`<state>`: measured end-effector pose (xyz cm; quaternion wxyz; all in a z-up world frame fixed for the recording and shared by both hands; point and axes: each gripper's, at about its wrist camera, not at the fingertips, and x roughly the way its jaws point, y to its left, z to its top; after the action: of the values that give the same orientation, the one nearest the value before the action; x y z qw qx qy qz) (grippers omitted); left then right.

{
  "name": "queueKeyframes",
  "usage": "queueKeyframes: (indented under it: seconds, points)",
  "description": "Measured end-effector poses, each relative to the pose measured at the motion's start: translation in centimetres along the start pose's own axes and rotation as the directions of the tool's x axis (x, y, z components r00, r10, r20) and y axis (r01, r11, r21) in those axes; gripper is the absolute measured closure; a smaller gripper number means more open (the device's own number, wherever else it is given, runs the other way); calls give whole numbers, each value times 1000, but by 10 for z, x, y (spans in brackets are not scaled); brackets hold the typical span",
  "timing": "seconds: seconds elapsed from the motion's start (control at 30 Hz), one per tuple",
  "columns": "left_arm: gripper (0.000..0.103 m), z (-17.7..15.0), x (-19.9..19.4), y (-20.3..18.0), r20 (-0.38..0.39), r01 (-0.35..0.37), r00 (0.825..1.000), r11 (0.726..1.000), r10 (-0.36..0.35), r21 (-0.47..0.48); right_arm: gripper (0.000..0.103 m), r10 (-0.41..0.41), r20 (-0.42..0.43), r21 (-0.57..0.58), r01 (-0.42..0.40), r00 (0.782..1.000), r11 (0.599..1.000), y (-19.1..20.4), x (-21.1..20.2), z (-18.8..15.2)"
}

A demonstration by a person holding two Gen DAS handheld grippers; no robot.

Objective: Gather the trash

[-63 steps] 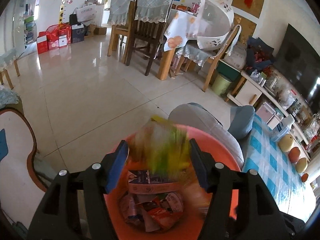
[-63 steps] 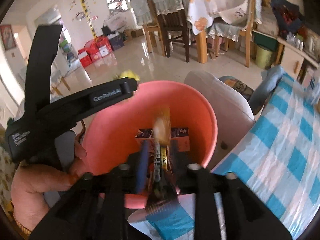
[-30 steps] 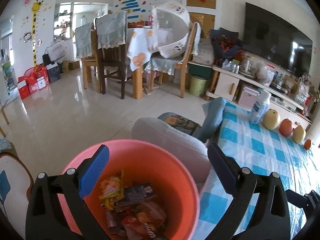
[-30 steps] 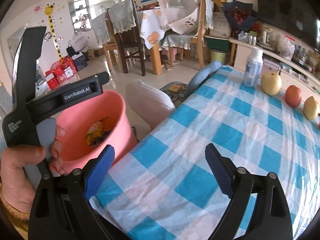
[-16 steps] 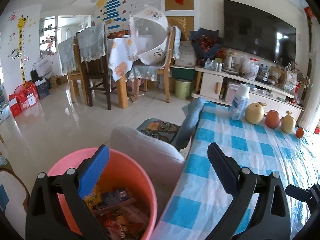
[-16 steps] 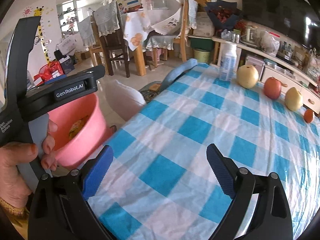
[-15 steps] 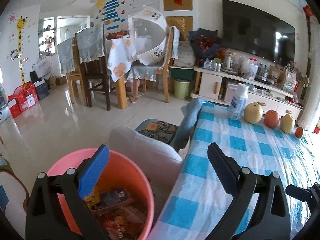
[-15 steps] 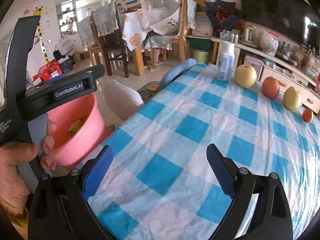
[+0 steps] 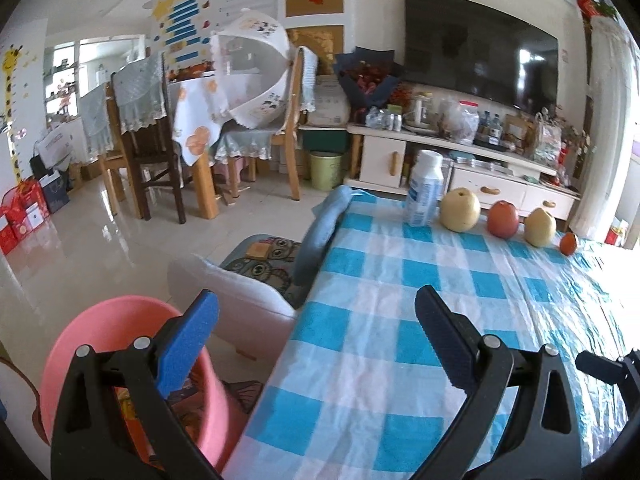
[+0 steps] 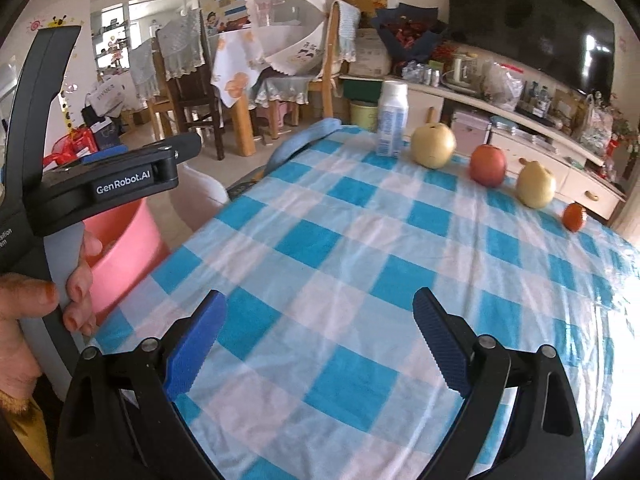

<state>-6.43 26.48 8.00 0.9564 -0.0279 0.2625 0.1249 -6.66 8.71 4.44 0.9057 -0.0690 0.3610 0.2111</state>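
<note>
Both grippers are empty with the fingers spread wide: the left gripper [image 9: 316, 320] hangs above the near left edge of the table [image 9: 400, 360], the right gripper [image 10: 320, 320] above its near part. The pink bin [image 9: 80, 332] stands on the floor just beside that left edge, with wrappers inside. I see no loose trash on the cloth; only a bottle [image 10: 393, 120] and fruit [image 10: 433, 145] stand along the far edge. The step seems to be the search for remaining trash; maybe the bottle is next, which needs a long reach.
</note>
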Motion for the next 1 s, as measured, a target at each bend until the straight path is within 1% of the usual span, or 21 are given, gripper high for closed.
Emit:
queueKeyframes:
  seconds: [0.17, 0.33, 0.47, 0.67, 0.83, 1.0]
  points:
    - [4, -1, 0, -21, 0, 28, 1000, 999, -28, 23, 10, -28, 2, 26, 28, 1000, 999, -21, -6, -10]
    - [4, -3, 3, -43, -27, 58, 998, 998, -58, 25, 10, -51, 10, 54, 50, 999, 997, -41, -13, -18]
    - [4, -6, 4, -64, -25, 55, 998, 996, -53, 65, 10, -74, 20, 66, 73, 997, 995, -55, -20, -24]
    - [4, -10, 3, -88, -23, 68, 998, 993, -66, 94, 10, -116, 31, 90, 113, 993, 989, -77, -29, -32]
    - [4, -13, 0, -106, -7, 84, 996, 989, -84, 120, 10, -146, 37, 106, 142, 989, 984, -93, -36, -40]
    - [4, -15, -6, -123, 18, 113, 993, 985, -116, 129, 10, -185, 45, 117, 179, 982, 977, -110, -43, -48]
